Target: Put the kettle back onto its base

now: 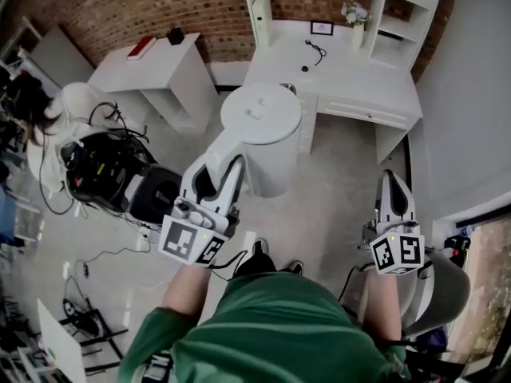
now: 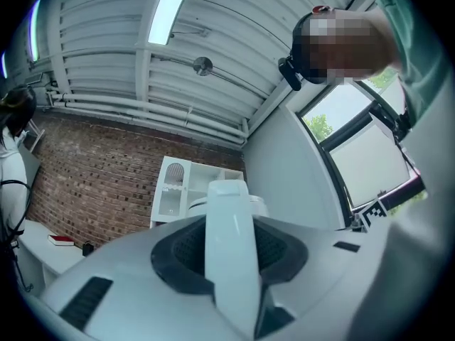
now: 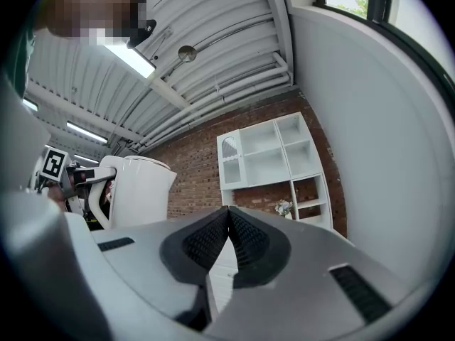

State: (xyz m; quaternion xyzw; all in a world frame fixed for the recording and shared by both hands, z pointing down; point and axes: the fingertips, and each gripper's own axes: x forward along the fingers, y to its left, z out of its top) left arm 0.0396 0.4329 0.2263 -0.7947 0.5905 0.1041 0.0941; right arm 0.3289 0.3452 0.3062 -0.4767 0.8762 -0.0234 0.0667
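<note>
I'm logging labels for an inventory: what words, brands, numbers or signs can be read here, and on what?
No readable text in any view.
Left marker cube: square code pattern, no letters.
Right marker cube: the same.
Small black frame: too small to read.
Red book: too small to read.
Kettle: no print shows.

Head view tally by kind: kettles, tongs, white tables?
kettle: 1
tongs: 2 (left tongs, right tongs)
white tables: 2 (desk, side table)
Total: 5
</note>
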